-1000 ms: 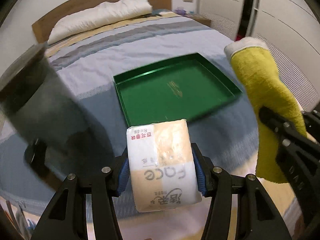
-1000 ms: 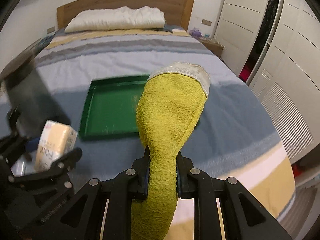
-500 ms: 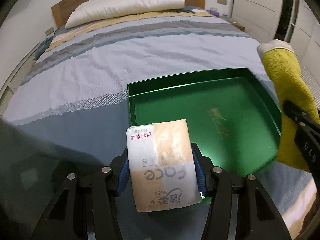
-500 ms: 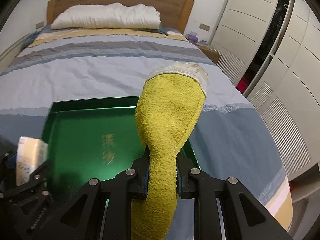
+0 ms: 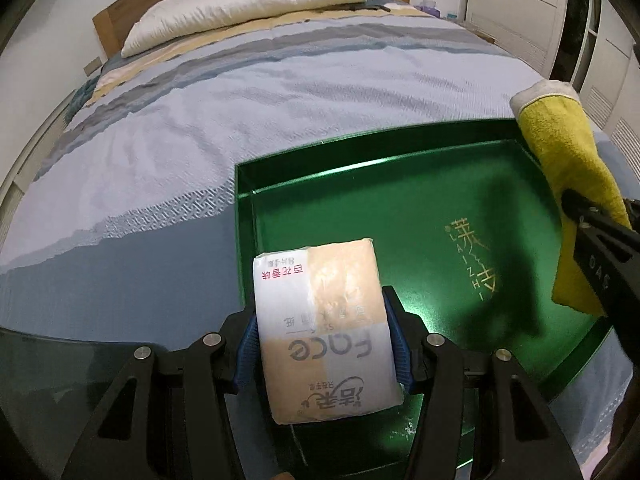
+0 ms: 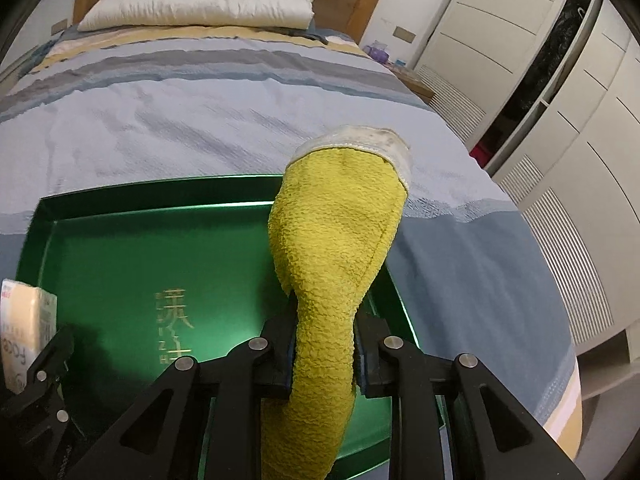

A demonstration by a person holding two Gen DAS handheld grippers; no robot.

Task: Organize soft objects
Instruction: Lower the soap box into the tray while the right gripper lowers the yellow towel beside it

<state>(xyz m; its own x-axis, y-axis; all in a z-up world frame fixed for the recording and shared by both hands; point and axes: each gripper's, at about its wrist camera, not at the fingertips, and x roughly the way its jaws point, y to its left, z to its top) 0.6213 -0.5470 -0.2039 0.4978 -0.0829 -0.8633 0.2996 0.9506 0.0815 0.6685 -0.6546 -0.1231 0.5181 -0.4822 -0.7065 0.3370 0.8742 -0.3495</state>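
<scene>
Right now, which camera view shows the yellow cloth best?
The right wrist view: the yellow cloth fills the centre, its white-edged end up, standing between the right gripper jaws, which are opening, over the green tray. The left wrist view catches only part of it at the right edge.

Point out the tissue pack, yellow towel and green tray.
tissue pack (image 5: 320,320), left wrist view, printed front face.
yellow towel (image 6: 340,248), right wrist view, mid cloth.
green tray (image 5: 400,216), left wrist view, bare floor.

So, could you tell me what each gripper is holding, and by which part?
Left gripper: tissue pack, by its side faces. Right gripper, jaws opening: yellow towel, around its lower middle.
</scene>
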